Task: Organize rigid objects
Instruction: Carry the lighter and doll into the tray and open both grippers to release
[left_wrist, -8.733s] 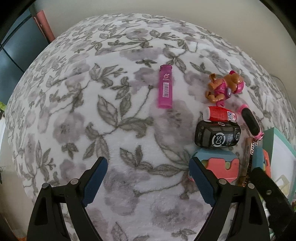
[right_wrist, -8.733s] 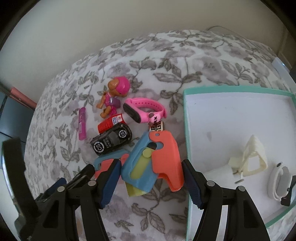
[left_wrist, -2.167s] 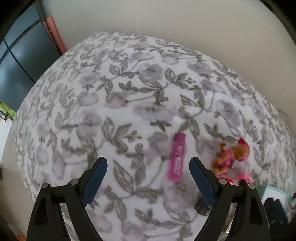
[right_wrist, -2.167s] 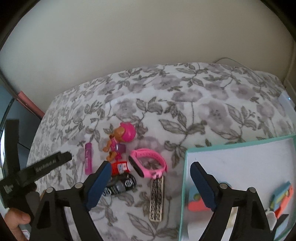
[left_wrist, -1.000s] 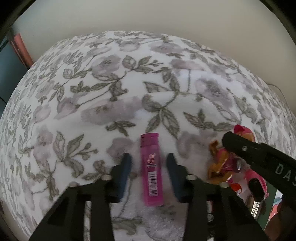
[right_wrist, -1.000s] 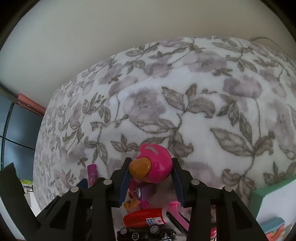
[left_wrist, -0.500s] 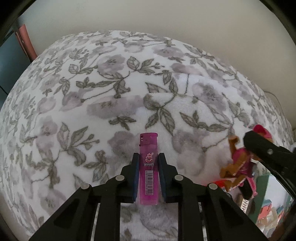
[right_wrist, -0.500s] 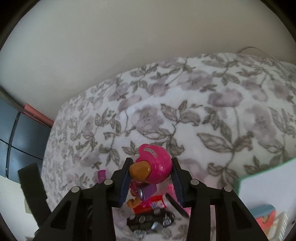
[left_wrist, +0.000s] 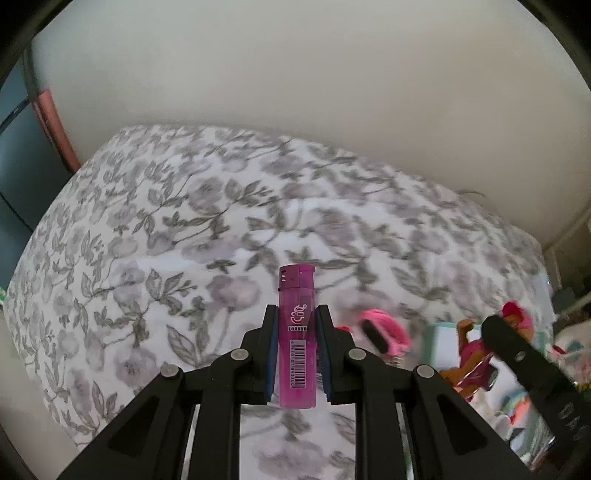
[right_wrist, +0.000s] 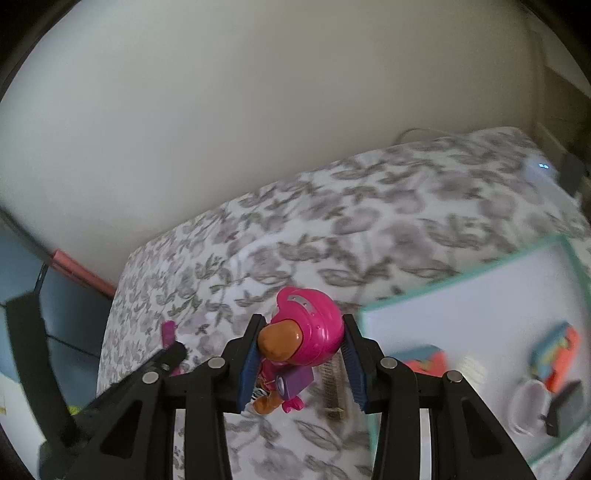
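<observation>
Toy figure (right_wrist: 291, 354): legs hid behind right gripper (right_wrist: 299, 360) fingers. Tray (right_wrist: 461, 295) right of it blurred, cut off; contents unclear.

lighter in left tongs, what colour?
Translucent magenta-pink plastic lighter, with a white logo and barcode; clearest in the left wrist view.

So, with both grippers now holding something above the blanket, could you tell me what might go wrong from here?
1. The right gripper clamps the toy figure only by its round helmet; that curved surface could slip and the body could swing.
2. The left gripper pinches the slim pink lighter by its narrow sides; it could twist out.
3. The grippers are close together, so heading for the tray they could collide.
</observation>
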